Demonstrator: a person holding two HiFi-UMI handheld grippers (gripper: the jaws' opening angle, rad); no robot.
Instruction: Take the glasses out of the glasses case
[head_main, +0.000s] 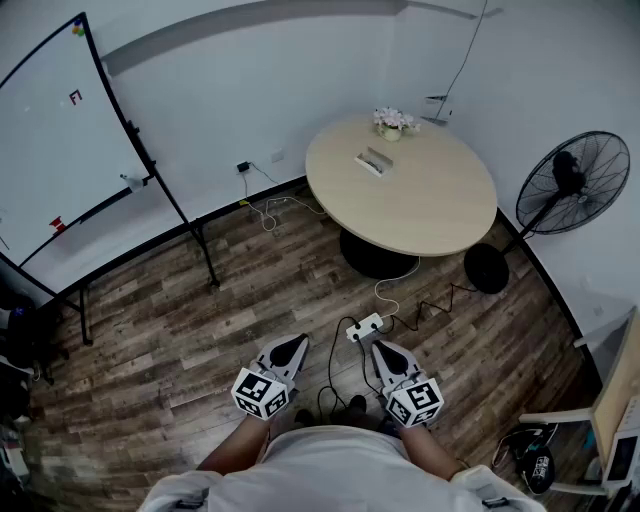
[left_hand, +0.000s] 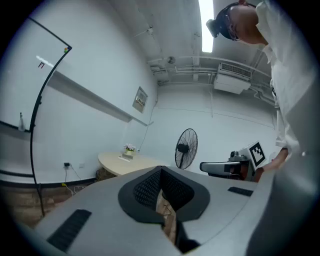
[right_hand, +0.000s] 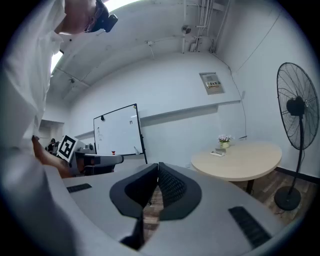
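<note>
A small pale glasses case (head_main: 372, 161) lies closed on the far part of the round beige table (head_main: 420, 210). It shows as a tiny shape in the left gripper view (left_hand: 125, 157) and the right gripper view (right_hand: 217, 153). The glasses themselves are not visible. Both grippers hang close to the person's body over the wooden floor, well short of the table. My left gripper (head_main: 290, 347) (left_hand: 161, 172) is shut with nothing between its jaws. My right gripper (head_main: 382, 348) (right_hand: 157, 167) is shut and empty too.
A flower pot (head_main: 394, 123) stands behind the case. A standing fan (head_main: 560, 190) is right of the table, and a whiteboard on a stand (head_main: 70, 130) is at the left. A power strip (head_main: 364, 327) and cables lie on the floor ahead. A chair (head_main: 600, 400) is at the right edge.
</note>
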